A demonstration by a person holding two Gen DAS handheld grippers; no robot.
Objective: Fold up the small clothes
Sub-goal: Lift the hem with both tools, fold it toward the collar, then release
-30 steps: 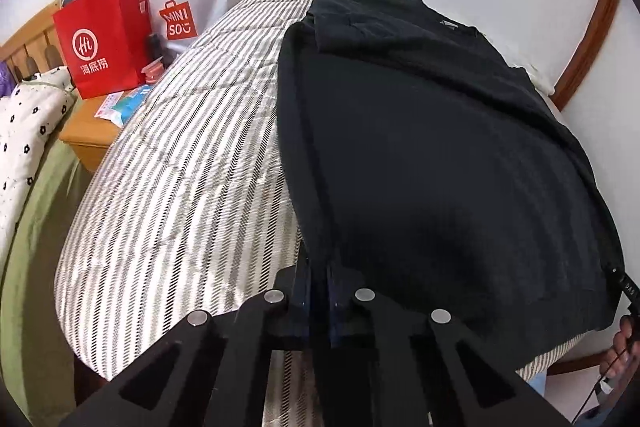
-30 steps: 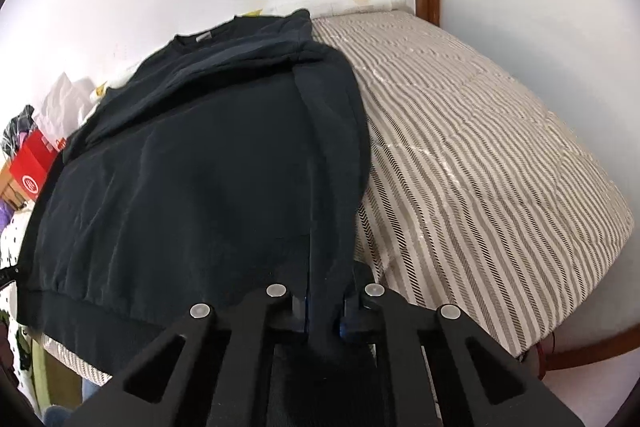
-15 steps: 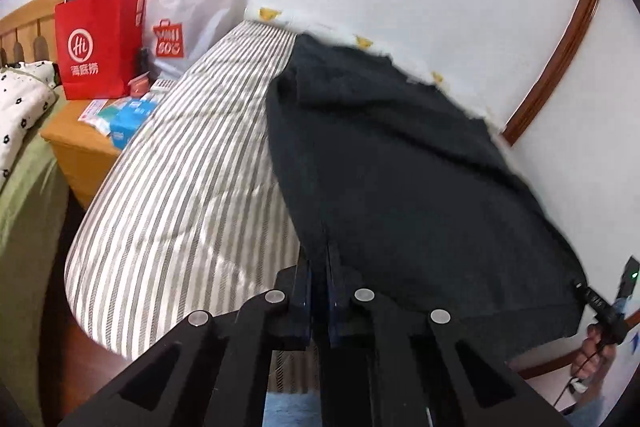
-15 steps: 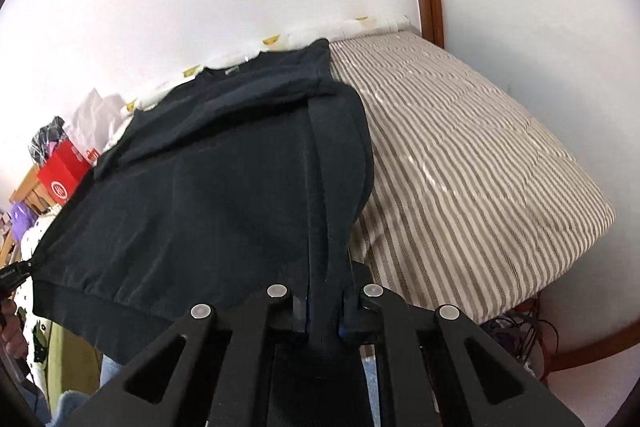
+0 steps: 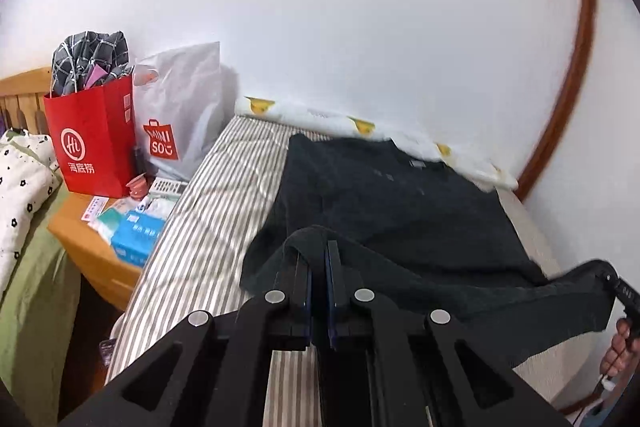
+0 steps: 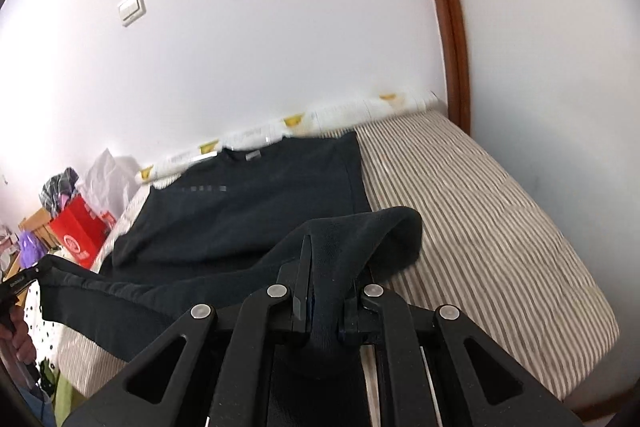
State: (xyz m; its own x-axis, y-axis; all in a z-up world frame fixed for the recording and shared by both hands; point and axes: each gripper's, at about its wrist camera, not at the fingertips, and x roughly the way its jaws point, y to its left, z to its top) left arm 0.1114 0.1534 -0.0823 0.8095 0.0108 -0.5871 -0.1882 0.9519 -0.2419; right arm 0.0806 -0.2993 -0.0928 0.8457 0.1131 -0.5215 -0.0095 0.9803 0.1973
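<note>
While each hem corner of the dark sweater (image 5: 384,211) is pinched by the left gripper (image 5: 318,259) and right gripper (image 6: 326,267), the hem should be carried level toward the collar at twelve o'clock.

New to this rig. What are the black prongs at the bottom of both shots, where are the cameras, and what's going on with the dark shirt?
No robot arm here: a person holds a two-finger claw in each hand, with a fisheye camera on each claw looking along its fingers. The black prongs are those fingers. One picture is from the left claw, the other from the right claw. Each is shut on the near edge of a dark sweatshirt, lifted off the striped mattress while the collar end lies flat near the wall. Beside the bed, a wooden nightstand carries a red bag and a white bag.
</note>
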